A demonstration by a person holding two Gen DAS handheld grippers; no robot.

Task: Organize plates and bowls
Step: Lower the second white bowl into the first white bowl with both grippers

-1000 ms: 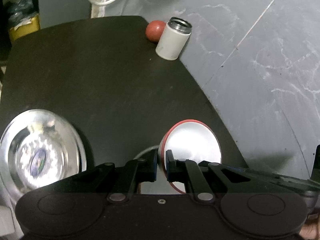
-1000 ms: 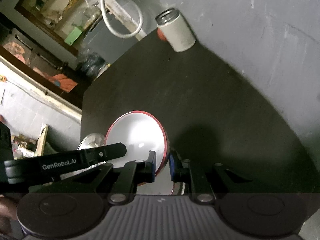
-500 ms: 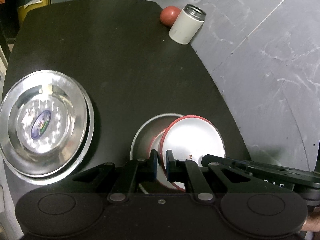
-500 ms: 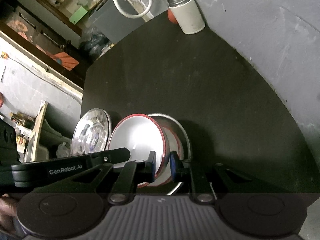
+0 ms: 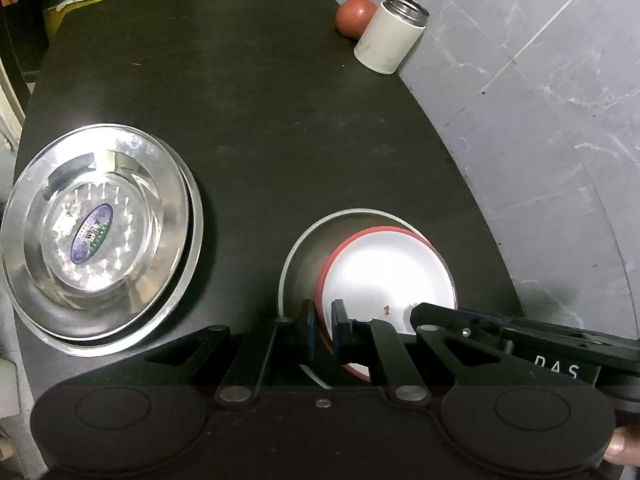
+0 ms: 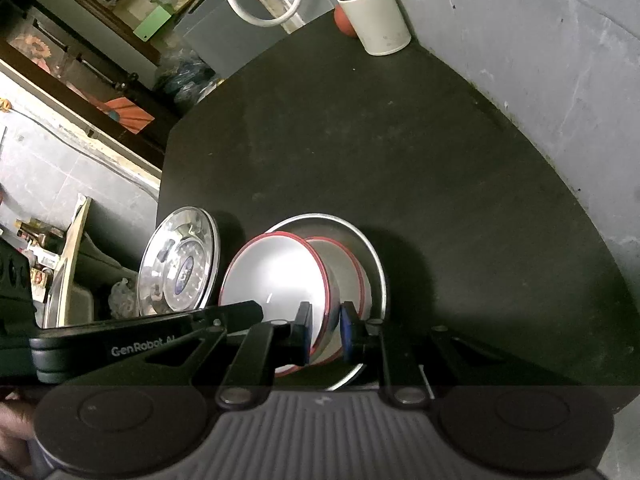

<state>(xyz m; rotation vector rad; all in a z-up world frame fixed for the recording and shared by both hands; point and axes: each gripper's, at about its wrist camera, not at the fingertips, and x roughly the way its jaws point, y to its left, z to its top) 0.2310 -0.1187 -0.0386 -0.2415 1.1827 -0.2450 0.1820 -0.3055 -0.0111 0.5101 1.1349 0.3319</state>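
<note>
A white bowl with a red rim (image 5: 384,276) sits tilted inside a wider steel bowl (image 5: 292,252) near the table's front. In the right wrist view this white bowl (image 6: 276,276) rests over a second red-rimmed bowl (image 6: 348,268), both within the steel bowl (image 6: 376,264). My left gripper (image 5: 323,330) is shut on the white bowl's near rim. From the other side, my right gripper (image 6: 326,326) is shut on the same bowl's wall. A stack of shiny steel plates (image 5: 96,232) lies to the left, also seen edge-on as steel plates (image 6: 180,264).
A white canister with a steel mouth (image 5: 390,36) and a red ball (image 5: 354,16) stand at the far right corner of the dark table (image 5: 260,120). A grey wall (image 5: 540,140) runs along the right edge. Clutter and a hose lie beyond the far edge.
Both grippers have brought the white bowl down from above the table into the steel bowl that holds another red-rimmed bowl. The steel plates have come fully into view.
</note>
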